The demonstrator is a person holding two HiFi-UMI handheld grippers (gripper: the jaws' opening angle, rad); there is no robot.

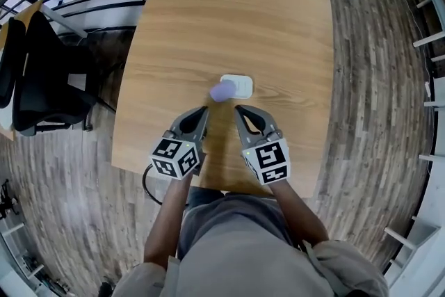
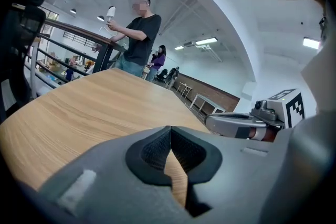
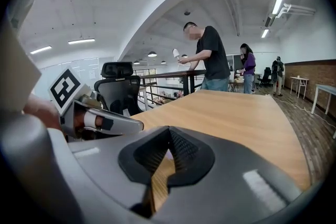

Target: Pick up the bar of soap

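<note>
Over the table's [image 1: 278, 24] near edge I hold the left gripper [image 1: 205, 110] and right gripper [image 1: 238, 109], jaws pressed together on nothing. The lilac bar of soap [image 1: 222, 91] sits just beyond them at a white dish [image 1: 243, 84].

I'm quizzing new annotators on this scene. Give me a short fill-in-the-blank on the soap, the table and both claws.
The bar of soap is ____ in colour.
The soap dish is ____.
The table is made of ____.
The left claw and right claw are both ____, holding nothing.
Missing words: purple; white; wood; shut.
</note>
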